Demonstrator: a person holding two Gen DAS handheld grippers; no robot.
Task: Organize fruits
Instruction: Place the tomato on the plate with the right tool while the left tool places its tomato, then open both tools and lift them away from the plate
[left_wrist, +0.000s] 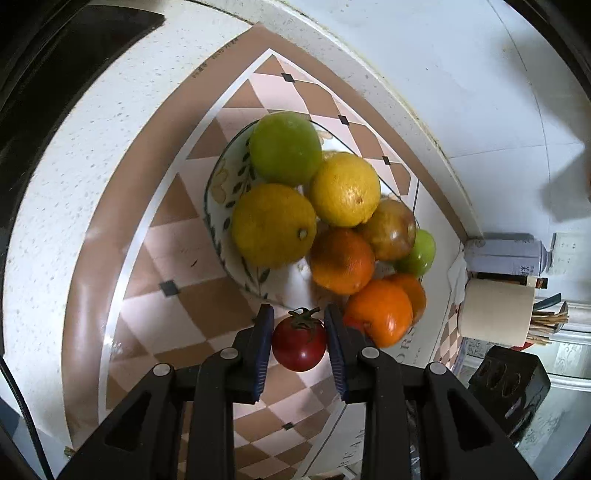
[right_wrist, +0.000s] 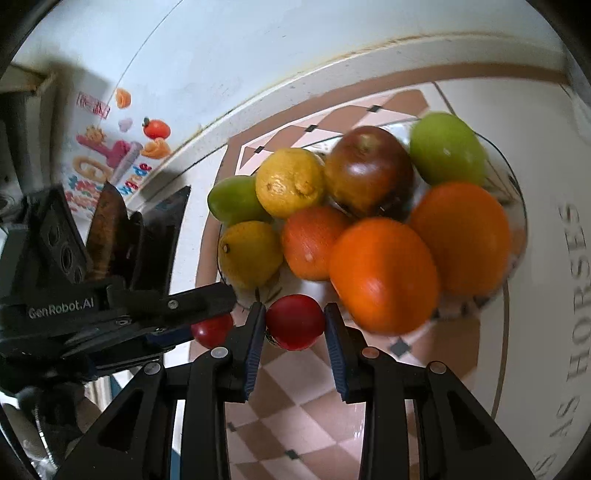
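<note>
Both my jaws are clamped on tomatoes: left gripper (left_wrist: 300, 334) holds one tomato (left_wrist: 299, 343), right gripper (right_wrist: 294, 325) another tomato (right_wrist: 294, 322). Next, I judge, comes setting them into the piled bowl (left_wrist: 216, 192) at frame centre.

Fruit bowl (left_wrist: 221, 184): patterned, shallow, standing on the checked mat, heaped full. Contents: two lemons (left_wrist: 274, 225), yellow, side by side; two green fruits, the larger (left_wrist: 285, 147) at the far rim; one dark red-brown apple (right_wrist: 368, 170), stem up; three oranges (right_wrist: 384, 275) crowding the near side. Two red tomatoes are off the bowl: one (left_wrist: 299, 341) with green calyx clamped between the left fingers, the other (right_wrist: 294, 322) clamped between the right fingers, both just short of the bowl.
</note>
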